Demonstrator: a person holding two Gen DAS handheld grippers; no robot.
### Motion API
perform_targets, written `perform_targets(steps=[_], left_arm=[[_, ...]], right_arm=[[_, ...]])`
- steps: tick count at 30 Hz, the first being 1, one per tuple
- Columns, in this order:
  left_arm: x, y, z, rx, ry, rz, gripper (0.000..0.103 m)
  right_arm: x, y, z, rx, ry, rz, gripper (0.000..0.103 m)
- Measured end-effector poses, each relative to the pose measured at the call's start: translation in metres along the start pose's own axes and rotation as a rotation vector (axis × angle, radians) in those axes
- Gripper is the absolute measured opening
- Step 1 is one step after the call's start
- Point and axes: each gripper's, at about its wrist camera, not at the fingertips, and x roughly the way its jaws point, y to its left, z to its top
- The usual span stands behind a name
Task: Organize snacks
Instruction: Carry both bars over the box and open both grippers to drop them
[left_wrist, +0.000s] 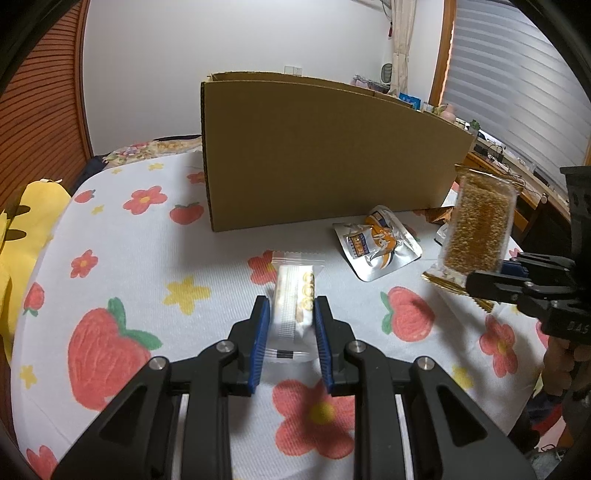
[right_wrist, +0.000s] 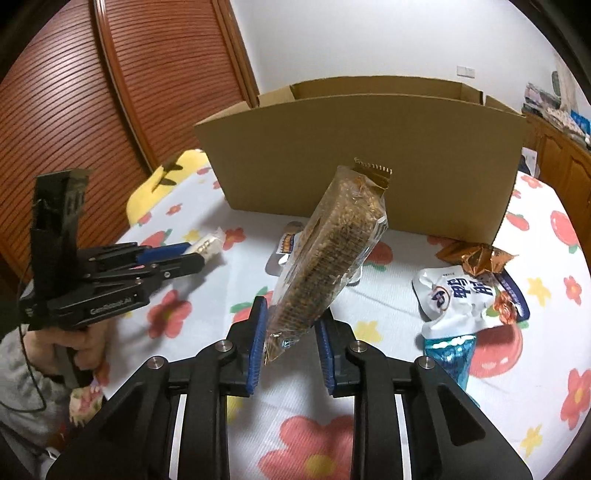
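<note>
Centre frame in both wrist views: each gripper pinches one snack in front of the open brown cardboard box.

Right gripper: blue pads clamp the lower end of the clear-wrapped brown grain bar, which is lifted clear of the flower-and-strawberry printed tablecloth. Its long axis runs from lower centre to upper right, gold crimped end leading toward the box wall. Left gripper: pads pinch the small white clear-wrapped wafer packet, long axis pointing up-frame toward the box; whether it rests on the cloth cannot be told. For a clean deposit, raise each snack above the box rim before advancing, keep the bar's free end from striking the wall, and release only once over the opening. A silver foil pouch lies loose, centre right of the left view, near the box.
</note>
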Motion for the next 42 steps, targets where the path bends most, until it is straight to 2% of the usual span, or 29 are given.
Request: perform_targets(steps=[10,19,24,32,42], left_arm=[[0.000,0.002,0.005,-0.018,0.013,-0.003,0.022],[-0.010,0.005,0.015,-0.038,-0.006,-0.026,0.022],[-0.022,-0.003,0.040,-0.015,-0.056,-0.016,0.022],[-0.043,-0.021,0.099,0.041,-0.160,-0.023,0.022],[-0.041,-0.036,0.137,0.102,-0.172,0.001,0.022]], right_arm=[[-0.035,-0.007,0.011,0.027,-0.082,0.052,0.024],[-0.057,-0.004,0.029,-0.006,-0.132,0.012,0.024],[-0.064,-0.005,0.041,-0.035,-0.148,-0.018,0.024],[-0.072,-0.007,0.070,-0.079,-0.189,-0.053,0.024],[-0.069,-0.012,0.106,-0.118,-0.217,-0.095,0.024]])
